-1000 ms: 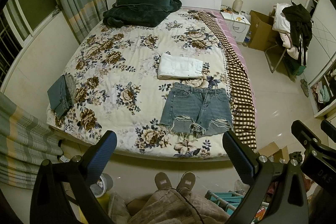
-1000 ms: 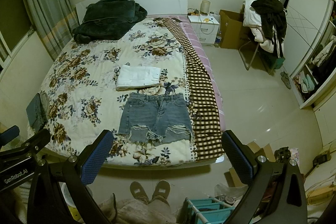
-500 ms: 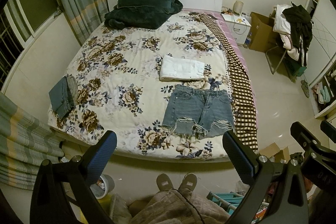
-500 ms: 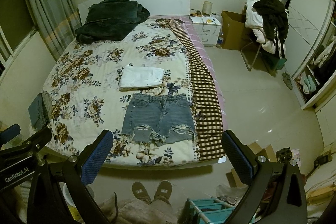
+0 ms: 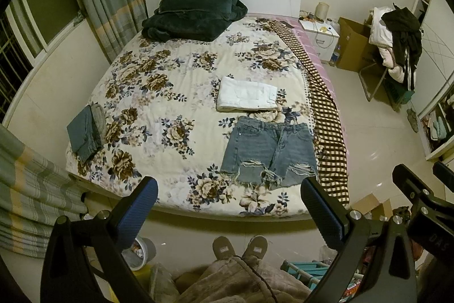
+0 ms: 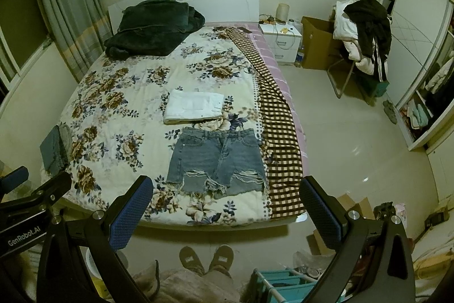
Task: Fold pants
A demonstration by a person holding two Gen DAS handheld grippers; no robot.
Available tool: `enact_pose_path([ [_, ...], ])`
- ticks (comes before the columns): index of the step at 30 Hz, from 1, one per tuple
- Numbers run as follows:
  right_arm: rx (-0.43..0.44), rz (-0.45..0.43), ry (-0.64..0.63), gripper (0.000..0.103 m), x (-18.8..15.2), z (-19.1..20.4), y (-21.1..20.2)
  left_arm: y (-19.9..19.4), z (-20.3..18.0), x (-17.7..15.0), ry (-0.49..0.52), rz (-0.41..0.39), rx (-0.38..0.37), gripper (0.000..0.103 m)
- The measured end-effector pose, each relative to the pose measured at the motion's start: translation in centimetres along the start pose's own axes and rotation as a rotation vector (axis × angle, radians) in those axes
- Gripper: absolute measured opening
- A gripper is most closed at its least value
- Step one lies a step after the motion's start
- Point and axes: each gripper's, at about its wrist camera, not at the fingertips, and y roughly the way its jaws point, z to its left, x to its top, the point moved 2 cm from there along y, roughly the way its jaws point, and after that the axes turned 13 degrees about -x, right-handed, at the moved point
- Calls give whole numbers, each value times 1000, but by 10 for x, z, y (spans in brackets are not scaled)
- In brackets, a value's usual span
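Both grippers up off the bed [image 5: 170, 93], jaws spread wide and holding nothing: left gripper [image 5: 228, 210] and right gripper [image 6: 225, 206] hovering past the foot edge, well apart from any cloth. Denim shorts [image 5: 269, 152] lying flat and unfolded near the bed's foot end toward its checkered-blanket [image 5: 326, 115] side, waistband toward the headboard, frayed hems toward the foot edge. Folded white pants [image 5: 247, 97] just headboard-side of the shorts, folded dark jeans [image 5: 85, 135] at the bed's opposite side edge, dark green blanket [image 5: 193, 13] heaped against the headboard.
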Motion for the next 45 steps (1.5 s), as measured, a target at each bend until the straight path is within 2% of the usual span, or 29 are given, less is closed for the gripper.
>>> enact_pose_path([
  [3, 0, -1, -3, 103, 2, 11, -10, 0, 0, 0, 0, -1, -1, 103],
  [20, 5, 2, -1, 103, 0, 18, -17, -2, 0, 1, 1, -1, -1, 103],
  [22, 5, 6, 0, 103, 0, 20, -18, -7, 4, 8, 1, 3, -5, 103],
  [23, 5, 6, 0, 103, -1, 19, -17, -15, 5, 26, 2, 5, -5, 103],
  [27, 4, 23, 2, 103, -3, 21, -16, -10, 8, 34, 5, 18, -14, 103],
  [31, 15, 63, 35, 103, 0, 19, 23, 4, 10, 36, 7, 13, -8, 103],
  [36, 34, 82, 96, 103, 0, 15, 67, 62, 27, 49, 13, -14, 46, 103],
  [41, 34, 154, 140, 103, 12, 9, 155, 129, 42, 65, 12, -9, 112, 103],
  [45, 60, 243, 147, 103, 26, 0, 237, 194, 36, 69, 5, 45, 167, 103],
])
